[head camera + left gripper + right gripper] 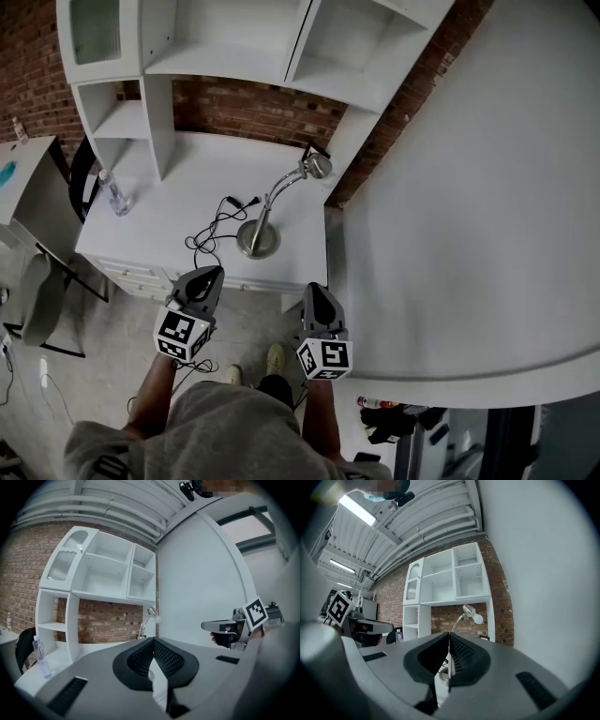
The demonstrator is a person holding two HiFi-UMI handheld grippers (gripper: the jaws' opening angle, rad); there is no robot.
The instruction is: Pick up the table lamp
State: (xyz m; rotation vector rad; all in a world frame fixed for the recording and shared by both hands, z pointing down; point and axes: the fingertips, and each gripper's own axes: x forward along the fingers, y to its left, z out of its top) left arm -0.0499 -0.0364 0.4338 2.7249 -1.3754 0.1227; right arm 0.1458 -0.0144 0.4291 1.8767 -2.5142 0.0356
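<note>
White surface [187, 178], bearing table lamp [259, 237] upright near front edge. Lamp ahead of and between left hand-held gripper [212, 273] and right hand-held gripper [313, 289] — apart from both. Both clenched — nothing grasped.

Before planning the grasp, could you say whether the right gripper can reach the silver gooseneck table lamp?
Probably yes: nothing stands between the right gripper and the silver gooseneck table lamp on the white desk, though its jaws are shut.

Table lamp [258, 238] of satiny, silver-coloured metal. Desk [187, 187] smooth, matt white. Wall [253, 108] behind it rough red brick. Bottle [115, 195] clear plastic.
</note>
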